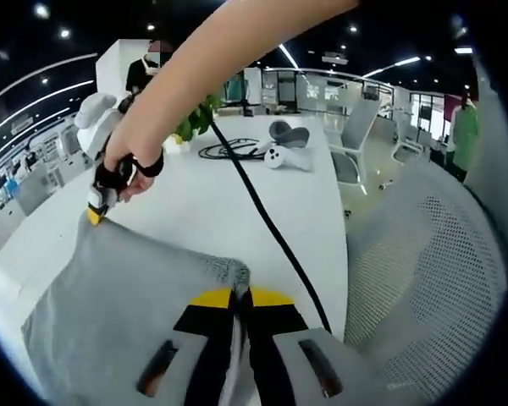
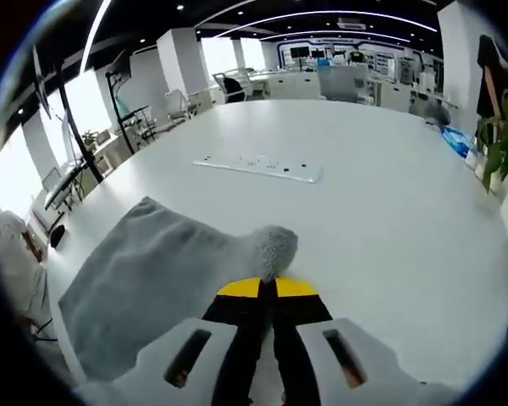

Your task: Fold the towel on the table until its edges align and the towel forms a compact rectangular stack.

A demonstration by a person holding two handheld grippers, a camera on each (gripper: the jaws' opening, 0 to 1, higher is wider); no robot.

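Left gripper: jaws closed, pinching one corner of the grey towel lying on the white table. Right gripper: jaws closed, pinching another towel corner, which bunches at the tips. A black cable crosses the table.

Towel lies on table; power strip beyond it.

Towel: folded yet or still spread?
Mostly spread: the grey towel lies as one sheet on the white table, corners pinched by left gripper and right gripper.
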